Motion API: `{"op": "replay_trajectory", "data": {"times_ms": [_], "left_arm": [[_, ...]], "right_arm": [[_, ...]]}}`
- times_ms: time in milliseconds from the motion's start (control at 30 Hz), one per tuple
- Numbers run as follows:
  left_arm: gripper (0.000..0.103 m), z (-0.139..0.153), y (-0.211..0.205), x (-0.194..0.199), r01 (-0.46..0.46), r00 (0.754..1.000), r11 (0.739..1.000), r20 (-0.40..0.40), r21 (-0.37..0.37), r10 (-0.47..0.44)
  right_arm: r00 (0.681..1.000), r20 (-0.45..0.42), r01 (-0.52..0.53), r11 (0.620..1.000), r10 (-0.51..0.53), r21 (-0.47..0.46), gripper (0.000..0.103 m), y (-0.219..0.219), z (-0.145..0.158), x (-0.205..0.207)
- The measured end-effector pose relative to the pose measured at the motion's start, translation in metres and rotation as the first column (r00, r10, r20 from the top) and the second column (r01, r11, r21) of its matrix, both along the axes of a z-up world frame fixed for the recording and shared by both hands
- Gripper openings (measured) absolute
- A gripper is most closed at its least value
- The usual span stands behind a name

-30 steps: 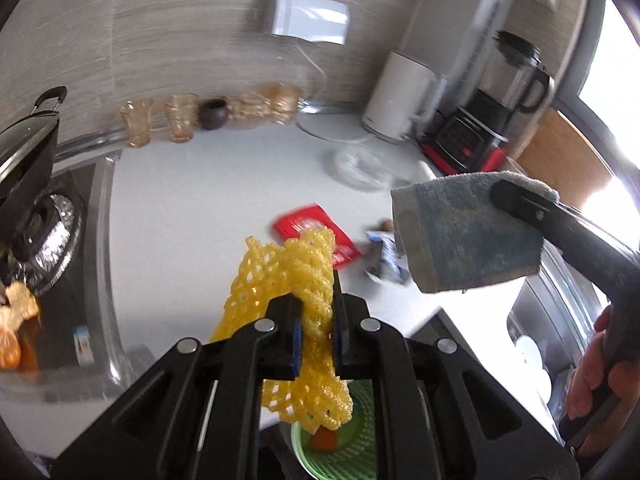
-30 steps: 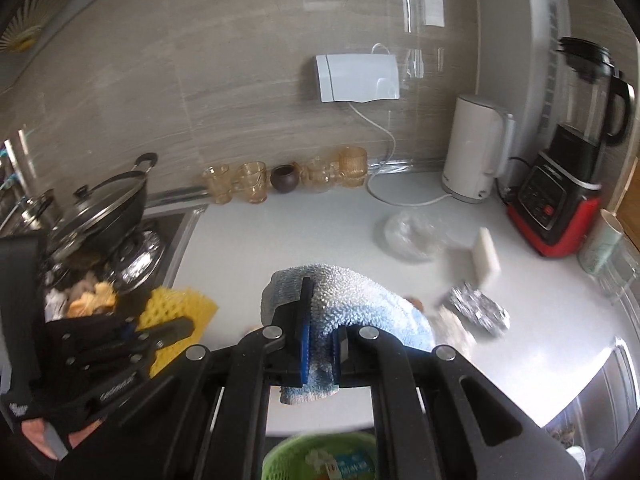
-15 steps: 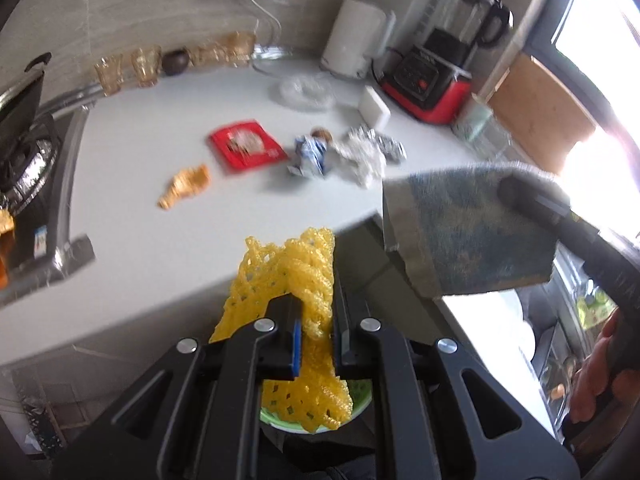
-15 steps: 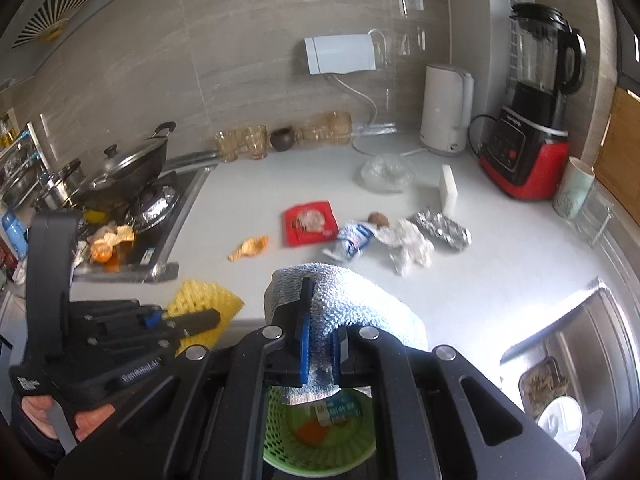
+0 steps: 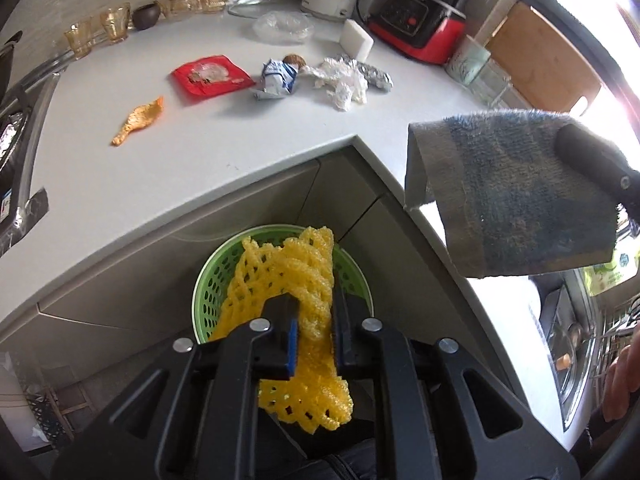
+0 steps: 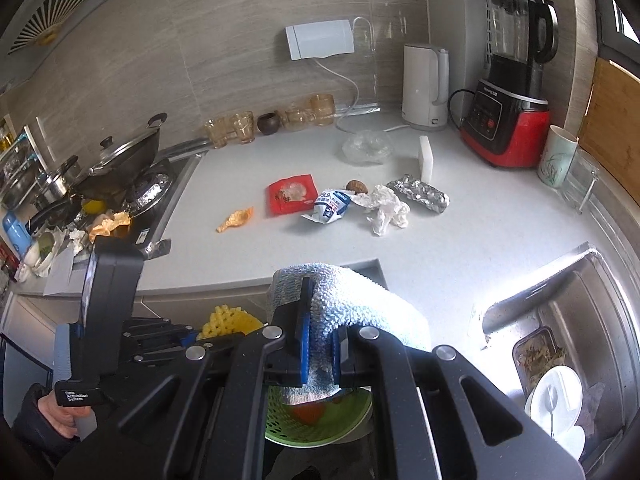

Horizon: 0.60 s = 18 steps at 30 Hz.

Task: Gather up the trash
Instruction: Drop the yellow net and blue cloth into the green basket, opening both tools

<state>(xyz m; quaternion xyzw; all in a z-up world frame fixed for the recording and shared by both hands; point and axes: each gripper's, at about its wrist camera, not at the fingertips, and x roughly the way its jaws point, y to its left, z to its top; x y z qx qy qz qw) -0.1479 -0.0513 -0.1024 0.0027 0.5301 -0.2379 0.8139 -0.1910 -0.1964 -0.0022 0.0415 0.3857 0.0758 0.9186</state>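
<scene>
Yellow net (image 5: 298,280) now over green basket (image 5: 208,280)

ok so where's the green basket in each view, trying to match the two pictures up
Left wrist view: the green basket sits low at centre, below the counter edge, right behind the yellow foam net that hangs in the left gripper.
Right wrist view: the basket is at bottom centre, mostly hidden behind the right gripper and its blue cloth.
Shared landmark: the red packet on the white counter.
</scene>
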Motion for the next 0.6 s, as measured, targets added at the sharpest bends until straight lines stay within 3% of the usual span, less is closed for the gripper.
{"op": "replay_trajectory", "data": {"times_ms": [67, 133, 367, 600], "left_arm": [[0.043, -0.002, -0.003, 0.0, 0.002, 1.0, 0.999, 0.005, 0.033, -0.002], [0.056, -0.001, -0.005, -0.001, -0.002, 1.0, 0.999, 0.026, 0.051, 0.0], [0.072, 0.013, -0.001, 0.002, -0.007, 0.998, 0.999, 0.064, 0.033, 0.005], [0.072, 0.02, 0.003, 0.007, 0.009, 0.998, 1.0, 0.062, 0.0, -0.009]], "right_arm": [[1.0, -0.001, -0.003, 1.0, 0.003, -0.001, 0.009, 0.0, 0.0, 0.0], [1.0, 0.001, -0.006, 1.0, 0.006, -0.004, 0.009, 0.0, 0.0, 0.0], [1.0, -0.012, -0.012, 1.0, 0.012, -0.005, 0.009, 0.002, -0.005, 0.006], [0.999, -0.028, -0.017, 1.0, 0.017, 0.007, 0.01, 0.002, -0.011, 0.014]]}}
